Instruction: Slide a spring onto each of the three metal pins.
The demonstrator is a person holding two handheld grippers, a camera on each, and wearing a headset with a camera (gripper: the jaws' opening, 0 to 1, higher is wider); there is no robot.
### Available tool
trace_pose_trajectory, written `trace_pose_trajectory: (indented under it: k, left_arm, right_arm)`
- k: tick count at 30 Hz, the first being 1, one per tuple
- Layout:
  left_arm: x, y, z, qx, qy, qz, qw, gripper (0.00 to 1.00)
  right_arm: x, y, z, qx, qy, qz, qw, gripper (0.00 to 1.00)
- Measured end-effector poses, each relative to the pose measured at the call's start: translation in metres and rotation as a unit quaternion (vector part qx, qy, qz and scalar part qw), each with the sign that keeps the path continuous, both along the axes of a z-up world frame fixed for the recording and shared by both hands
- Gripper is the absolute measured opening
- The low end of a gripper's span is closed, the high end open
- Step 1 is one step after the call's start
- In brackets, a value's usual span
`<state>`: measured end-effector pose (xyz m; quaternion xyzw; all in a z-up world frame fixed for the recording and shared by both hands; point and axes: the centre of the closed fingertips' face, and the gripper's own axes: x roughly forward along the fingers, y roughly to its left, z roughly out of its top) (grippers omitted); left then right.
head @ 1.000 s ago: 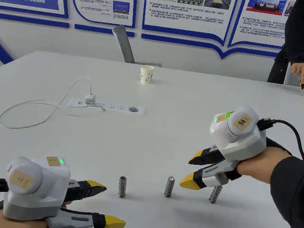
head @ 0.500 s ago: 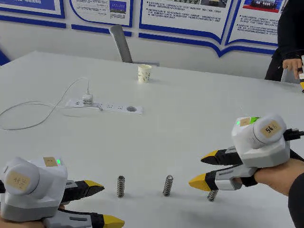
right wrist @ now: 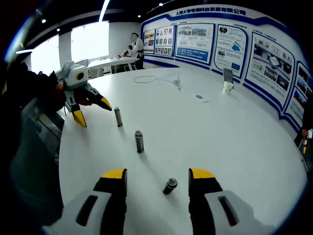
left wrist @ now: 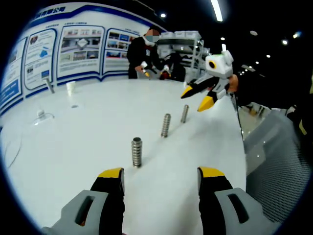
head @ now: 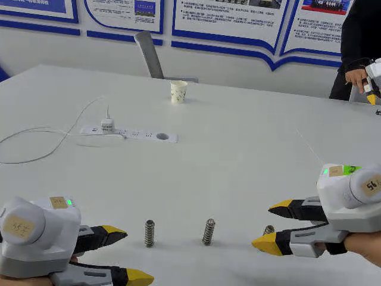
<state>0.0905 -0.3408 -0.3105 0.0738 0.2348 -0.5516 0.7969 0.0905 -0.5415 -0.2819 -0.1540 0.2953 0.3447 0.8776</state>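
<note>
1. The left gripper (head: 136,255) sat nearest, at the near edge of the table (head: 238,155), jaws spread and empty.
2. The right gripper (head: 262,225) hovered opposite, jaws likewise parted, gripping nothing.
3. Between them three springs stood upright in a row: the left spring (head: 149,233), the middle spring (head: 208,232), and the right spring (head: 269,229), which was half hidden behind the right gripper's tips.
4. Farther off lay a power strip (head: 128,134), then a paper cup (head: 178,92).

In the head view, the rightmost grey metal coil spring (head: 269,229), near the desk's front edge, shows only its top between the right gripper's (head: 263,226) yellow-tipped jaws. The bottom edge cuts off the left gripper (head: 138,255). The thin white cable (head: 36,143) runs off the left edge. The print on the blue-and-white wall posters (head: 226,18) is too small to read.
</note>
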Motion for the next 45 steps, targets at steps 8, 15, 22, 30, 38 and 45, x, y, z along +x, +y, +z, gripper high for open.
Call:
trace_pose_trajectory:
  k: [8, 15, 22, 30, 38, 45]
  left_arm:
    - [0.000, 0.001, 0.000, -0.001, 0.001, 0.000, 1.0000, 0.62]
    - [0.000, 0.001, -0.001, -0.001, 0.001, 0.001, 1.0000, 0.63]
    - [0.001, 0.002, -0.003, 0.001, 0.002, 0.001, 1.0000, 0.63]
    - [0.002, 0.003, -0.004, 0.000, 0.004, 0.004, 1.0000, 0.64]
    - [0.003, 0.004, -0.004, 0.001, 0.004, 0.007, 1.0000, 0.65]
    - [0.002, 0.005, -0.004, 0.003, 0.004, 0.006, 1.0000, 0.65]
  right_arm:
    - [-0.011, -0.008, -0.005, 0.015, -0.006, -0.011, 0.9998, 0.53]
    - [-0.022, -0.015, -0.012, 0.024, -0.004, -0.019, 0.9995, 0.54]
    - [-0.029, -0.016, -0.015, 0.031, -0.007, -0.027, 0.9991, 0.54]
    - [-0.032, -0.017, -0.016, 0.040, -0.017, -0.036, 0.9984, 0.56]
    - [-0.033, -0.018, -0.015, 0.047, -0.025, -0.044, 0.9976, 0.58]
    - [-0.036, -0.016, -0.017, 0.050, -0.022, -0.044, 0.9975, 0.58]
